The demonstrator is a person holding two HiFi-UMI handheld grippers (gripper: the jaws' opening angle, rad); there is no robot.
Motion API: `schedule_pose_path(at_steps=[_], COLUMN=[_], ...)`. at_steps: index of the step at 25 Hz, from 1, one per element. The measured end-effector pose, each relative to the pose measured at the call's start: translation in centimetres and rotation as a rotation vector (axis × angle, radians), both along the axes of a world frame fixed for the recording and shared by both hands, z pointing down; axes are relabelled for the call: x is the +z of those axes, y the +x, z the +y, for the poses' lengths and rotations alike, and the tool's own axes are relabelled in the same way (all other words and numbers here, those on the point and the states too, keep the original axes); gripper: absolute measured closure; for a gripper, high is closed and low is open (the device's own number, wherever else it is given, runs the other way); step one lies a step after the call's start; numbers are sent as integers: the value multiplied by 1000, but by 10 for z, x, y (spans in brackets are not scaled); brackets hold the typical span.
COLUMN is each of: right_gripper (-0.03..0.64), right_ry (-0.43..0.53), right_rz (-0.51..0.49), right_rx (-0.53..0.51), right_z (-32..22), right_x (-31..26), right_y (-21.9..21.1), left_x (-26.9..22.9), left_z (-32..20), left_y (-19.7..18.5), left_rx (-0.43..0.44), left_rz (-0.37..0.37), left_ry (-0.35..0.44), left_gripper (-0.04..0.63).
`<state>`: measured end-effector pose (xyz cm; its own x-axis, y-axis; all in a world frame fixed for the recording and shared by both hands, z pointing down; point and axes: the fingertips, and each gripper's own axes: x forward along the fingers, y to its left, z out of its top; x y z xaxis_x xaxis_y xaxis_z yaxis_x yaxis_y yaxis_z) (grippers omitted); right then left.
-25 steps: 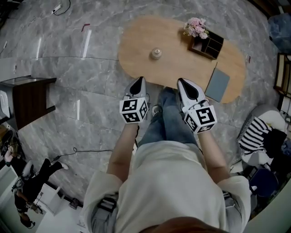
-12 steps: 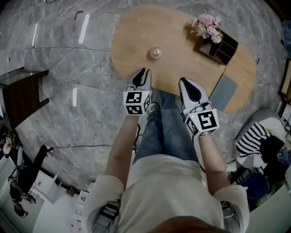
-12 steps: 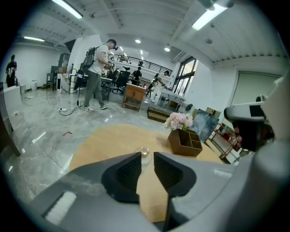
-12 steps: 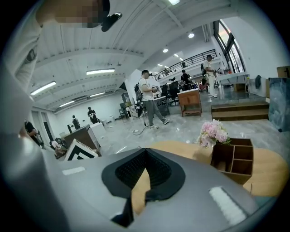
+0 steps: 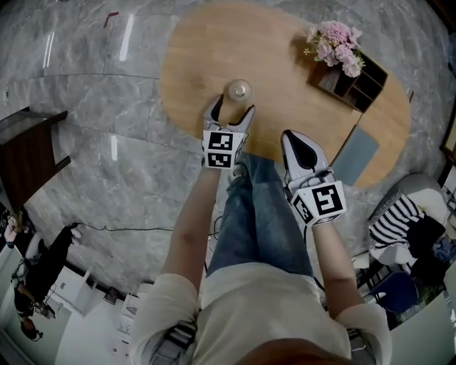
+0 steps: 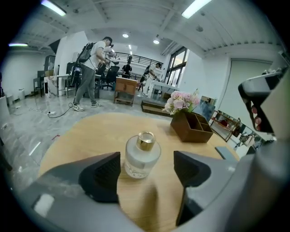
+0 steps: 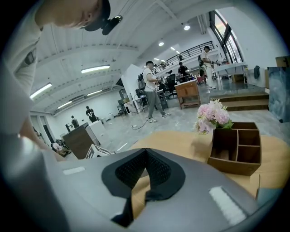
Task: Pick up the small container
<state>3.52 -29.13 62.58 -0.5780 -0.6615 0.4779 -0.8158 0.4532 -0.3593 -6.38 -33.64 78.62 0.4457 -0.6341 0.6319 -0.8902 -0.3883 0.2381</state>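
Bottles: one (image 6: pixel 142 155), upright on the counter (image 5: pixel 285 71).
Left claw (image 6: pixel 147 174): one, jaws opening, bottle just ahead, untouched.
Right claw (image 7: pixel 145 174): one, closed, empty.
Wooden boxes: one (image 5: pixel 353 82).

a pale oval wooden table (image 5: pixel 199 50) stands on a glossy grey marble floor (image 5: pixel 85 85). a dark wooden cabinet (image 5: pixel 28 153) sits off to one side. long ceiling lights (image 6: pixel 198 6) glow overhead, and tall windows (image 6: pixel 177 68) break a white wall (image 6: pixel 247 86).

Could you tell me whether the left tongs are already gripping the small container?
No, the left tongs are opening, and the small container stands untouched between their tips, with gaps to both pads.
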Motion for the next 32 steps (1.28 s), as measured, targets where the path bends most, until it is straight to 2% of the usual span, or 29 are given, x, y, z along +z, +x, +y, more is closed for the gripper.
schedule_pose_path(at_steps=[7, 13, 20, 32], right_gripper=[618, 618, 618, 618], right_ry=[-35, -62, -84, -75], right_rz=[-27, -42, -55, -67], right_rx=[19, 30, 40, 56], right_z=[-8, -12, -13, -9], right_x=[26, 42, 49, 42], right_y=[6, 8, 14, 14], left_x=[39, 59, 58, 58], left_z=[-30, -45, -55, -52], left_y=[4, 16, 22, 22], left_rx=[2, 14, 2, 22], left_rz=[-113, -171, -182, -192], left_ry=[26, 51, 100, 102], left_gripper=[219, 215, 216, 259])
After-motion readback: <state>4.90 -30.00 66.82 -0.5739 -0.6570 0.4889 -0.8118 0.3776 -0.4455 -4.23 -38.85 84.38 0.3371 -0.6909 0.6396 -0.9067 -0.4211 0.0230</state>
